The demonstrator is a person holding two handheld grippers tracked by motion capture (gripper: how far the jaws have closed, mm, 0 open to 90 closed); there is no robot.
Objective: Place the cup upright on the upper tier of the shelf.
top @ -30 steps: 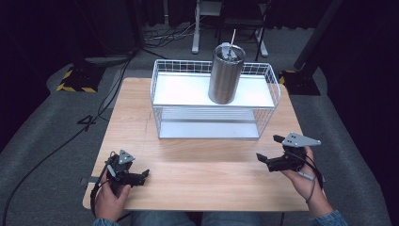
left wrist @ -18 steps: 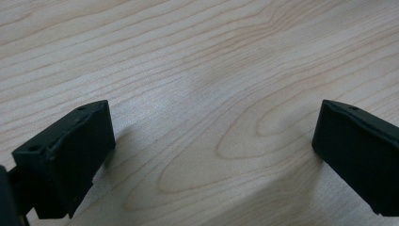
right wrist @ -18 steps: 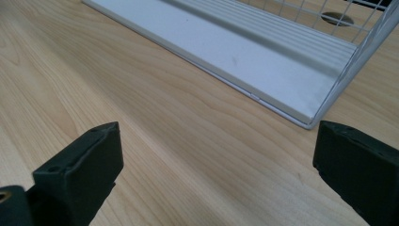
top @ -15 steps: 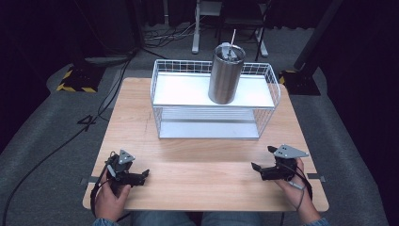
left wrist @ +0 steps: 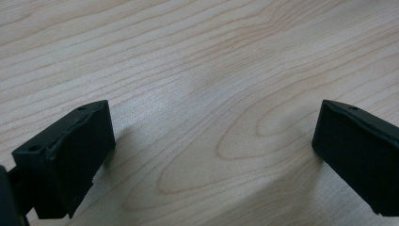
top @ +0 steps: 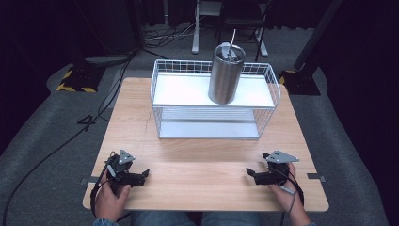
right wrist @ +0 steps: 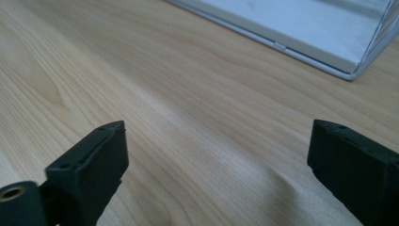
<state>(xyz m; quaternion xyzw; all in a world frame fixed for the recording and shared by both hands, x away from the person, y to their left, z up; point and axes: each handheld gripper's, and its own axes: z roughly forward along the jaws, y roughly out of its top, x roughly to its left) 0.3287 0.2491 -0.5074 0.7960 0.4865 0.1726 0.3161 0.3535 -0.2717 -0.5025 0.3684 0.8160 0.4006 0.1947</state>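
Note:
A steel tumbler (top: 226, 73) with a lid and straw stands upright on the top shelf of a white wire rack (top: 214, 89) at the far middle of the wooden table (top: 197, 165). My left gripper (top: 143, 175) rests low on the table near the front left, jaws wide open over bare wood (left wrist: 211, 117). My right gripper (top: 250, 173) sits near the front right, also open with nothing between its jaws. In the right gripper view the rack's lower shelf (right wrist: 306, 23) lies ahead.
The rack has a lower shelf (top: 209, 127) with nothing on it. Grey carpet surrounds the table, with cables (top: 51, 150) on the left and yellow-black striped blocks (top: 75, 82) on the floor behind.
My right gripper has come down and back toward the front edge of the table, moving slightly left. The left gripper has stayed where it was.

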